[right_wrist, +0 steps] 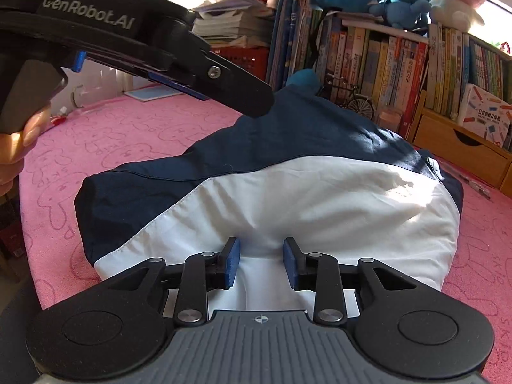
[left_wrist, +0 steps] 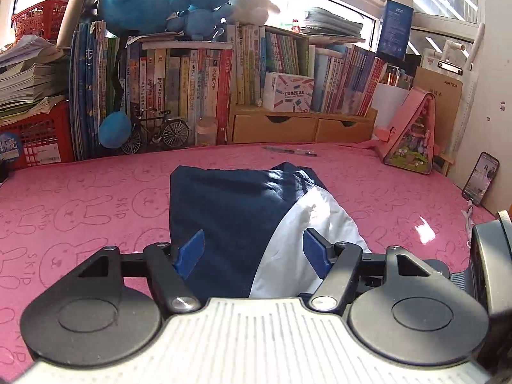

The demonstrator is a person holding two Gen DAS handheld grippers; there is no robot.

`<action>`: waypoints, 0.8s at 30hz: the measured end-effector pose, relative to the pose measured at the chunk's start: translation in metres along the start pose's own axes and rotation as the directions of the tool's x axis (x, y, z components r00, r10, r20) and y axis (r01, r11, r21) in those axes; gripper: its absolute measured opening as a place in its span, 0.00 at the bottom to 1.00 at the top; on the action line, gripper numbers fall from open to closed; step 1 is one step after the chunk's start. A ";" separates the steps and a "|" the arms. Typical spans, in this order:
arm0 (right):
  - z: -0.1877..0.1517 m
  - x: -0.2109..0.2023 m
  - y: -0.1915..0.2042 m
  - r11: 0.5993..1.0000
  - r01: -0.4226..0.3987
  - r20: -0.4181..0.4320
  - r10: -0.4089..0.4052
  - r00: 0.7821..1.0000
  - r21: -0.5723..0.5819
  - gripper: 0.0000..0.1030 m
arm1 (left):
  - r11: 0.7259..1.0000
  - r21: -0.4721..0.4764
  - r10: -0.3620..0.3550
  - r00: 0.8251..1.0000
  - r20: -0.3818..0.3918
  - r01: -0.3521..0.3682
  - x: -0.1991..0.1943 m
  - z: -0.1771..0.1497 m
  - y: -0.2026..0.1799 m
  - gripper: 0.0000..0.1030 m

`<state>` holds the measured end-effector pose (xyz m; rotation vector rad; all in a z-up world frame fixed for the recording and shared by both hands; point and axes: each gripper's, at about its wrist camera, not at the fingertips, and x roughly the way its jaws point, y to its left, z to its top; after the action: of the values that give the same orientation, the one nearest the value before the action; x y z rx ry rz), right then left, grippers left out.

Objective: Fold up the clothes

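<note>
A folded navy and white garment [left_wrist: 243,220] lies on the pink bunny-print table cover [left_wrist: 80,211]. My left gripper [left_wrist: 254,251] is open, its blue pads wide apart over the garment's near edge, holding nothing. In the right wrist view the garment [right_wrist: 288,192] fills the middle, white part nearest. My right gripper [right_wrist: 261,262] is open, its pads on either side of a small pucker of white cloth without pinching it. The left gripper's black body [right_wrist: 144,48] hangs above the garment's far left.
Books, a wooden drawer unit [left_wrist: 300,126], a model bicycle [left_wrist: 156,129] and plush toys line the back. A pen [left_wrist: 289,151] lies behind the garment. A pink house-shaped box [left_wrist: 409,134] and a phone [left_wrist: 480,177] stand at the right. Red crates [left_wrist: 35,140] stand at the left.
</note>
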<state>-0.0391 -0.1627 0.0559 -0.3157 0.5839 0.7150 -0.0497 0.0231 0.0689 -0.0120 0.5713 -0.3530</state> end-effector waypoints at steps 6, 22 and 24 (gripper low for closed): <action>-0.002 -0.006 -0.002 1.000 0.005 0.001 -0.005 1.000 -0.008 0.44 | 0.993 0.034 0.115 0.986 -0.121 -0.112 0.075 0.000 0.017 0.74; -0.001 -0.003 -0.023 0.998 0.065 -0.056 -0.064 0.996 0.012 0.95 | 0.985 -0.035 0.163 0.980 -0.112 -0.167 0.099 -0.013 0.038 0.92; 0.001 0.000 -0.026 0.998 0.051 -0.065 -0.049 0.997 0.035 0.97 | 0.984 -0.032 0.173 0.979 -0.106 -0.177 0.101 -0.014 0.038 0.94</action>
<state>-0.0206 -0.1807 0.0583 -0.3195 0.6470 0.6471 0.0336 0.0266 -0.0003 0.0171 0.6763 -0.1712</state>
